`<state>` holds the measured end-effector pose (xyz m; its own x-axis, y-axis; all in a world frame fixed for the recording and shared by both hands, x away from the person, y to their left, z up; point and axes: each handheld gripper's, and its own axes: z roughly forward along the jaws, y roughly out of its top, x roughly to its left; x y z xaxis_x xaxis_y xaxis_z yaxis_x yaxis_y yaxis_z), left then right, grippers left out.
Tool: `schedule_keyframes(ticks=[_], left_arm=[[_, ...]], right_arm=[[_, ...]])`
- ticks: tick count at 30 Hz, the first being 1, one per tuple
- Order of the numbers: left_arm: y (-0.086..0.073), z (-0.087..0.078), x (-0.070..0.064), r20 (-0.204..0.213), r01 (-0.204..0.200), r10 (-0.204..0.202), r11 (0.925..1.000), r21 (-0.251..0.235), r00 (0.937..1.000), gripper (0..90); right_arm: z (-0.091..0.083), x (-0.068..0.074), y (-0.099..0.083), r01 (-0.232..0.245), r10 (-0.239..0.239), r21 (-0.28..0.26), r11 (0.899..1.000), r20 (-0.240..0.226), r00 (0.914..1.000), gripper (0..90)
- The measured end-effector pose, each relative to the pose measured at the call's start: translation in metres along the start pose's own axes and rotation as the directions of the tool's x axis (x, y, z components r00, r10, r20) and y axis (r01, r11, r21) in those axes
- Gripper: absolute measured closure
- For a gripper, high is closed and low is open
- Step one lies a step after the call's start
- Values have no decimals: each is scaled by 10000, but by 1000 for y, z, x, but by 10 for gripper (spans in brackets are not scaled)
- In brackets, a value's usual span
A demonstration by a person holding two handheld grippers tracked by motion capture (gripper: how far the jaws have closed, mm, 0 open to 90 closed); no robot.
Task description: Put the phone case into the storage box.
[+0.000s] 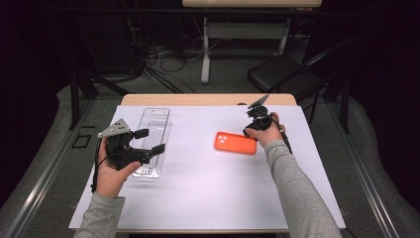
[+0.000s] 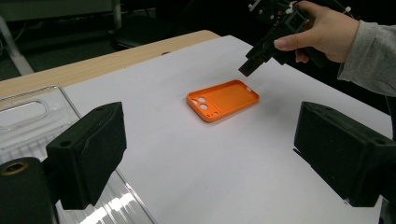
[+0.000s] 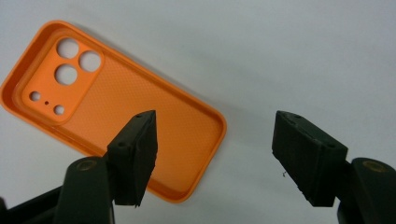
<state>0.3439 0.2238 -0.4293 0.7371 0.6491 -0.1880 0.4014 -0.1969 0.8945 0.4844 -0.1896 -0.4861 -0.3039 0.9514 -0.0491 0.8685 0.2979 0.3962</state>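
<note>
An orange phone case (image 1: 236,143) lies flat, hollow side up, on the white sheet, right of the middle. Its camera holes (image 3: 74,63) sit at the end away from my right hand. My right gripper (image 1: 251,130) hovers just above the case's right end, open, with one jaw over the case (image 3: 126,112) and the other over bare sheet. My left gripper (image 1: 150,141) is held open above a clear plastic tray (image 1: 153,130) at the left, nothing between its fingers (image 2: 88,154). It faces the case (image 2: 224,99) and the right gripper (image 2: 254,60) beyond.
The white sheet (image 1: 208,188) covers most of the table; a strip of wooden tabletop (image 1: 208,99) shows at the far edge. A black chair (image 1: 282,74) and a desk frame with cables stand on the floor behind.
</note>
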Motion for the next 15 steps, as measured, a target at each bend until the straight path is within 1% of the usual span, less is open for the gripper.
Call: schedule_keyframes(ticks=[2,3,6,7,8,10,11,14,15], left_arm=[[0,0,0,-7,48,-48,10000,-41,10000,97],[0,-1,0,-5,68,-68,10000,-54,10000,98],[0,-1,1,-1,55,-55,10000,-52,10000,103],[0,-2,1,-3,81,-81,9999,-63,10000,104],[0,-2,2,8,94,-94,9999,-77,10000,105],[0,-2,2,8,97,-97,9999,-79,10000,106],[0,-1,2,14,117,-117,9999,-79,9999,106],[0,-1,1,7,88,-88,9999,-50,10000,109],[0,-1,2,16,92,-92,9999,-62,10000,109]], right_arm=[[2,-1,-1,-60,60,64,10000,53,10000,309],[3,-1,-2,-191,190,83,9998,22,9998,311],[4,-2,-4,-549,552,246,9982,-124,9984,362],[5,-2,-4,-577,581,280,9979,-137,9982,381],[5,-2,-4,-642,649,378,9972,-164,9978,413],[6,-2,-5,-817,832,675,9944,-203,9963,431],[7,-1,-6,-888,902,676,9937,-168,9958,439],[10,1,-7,-1051,1049,1045,9889,80,9945,457],[12,0,-8,-943,934,957,9909,134,9955,459]])
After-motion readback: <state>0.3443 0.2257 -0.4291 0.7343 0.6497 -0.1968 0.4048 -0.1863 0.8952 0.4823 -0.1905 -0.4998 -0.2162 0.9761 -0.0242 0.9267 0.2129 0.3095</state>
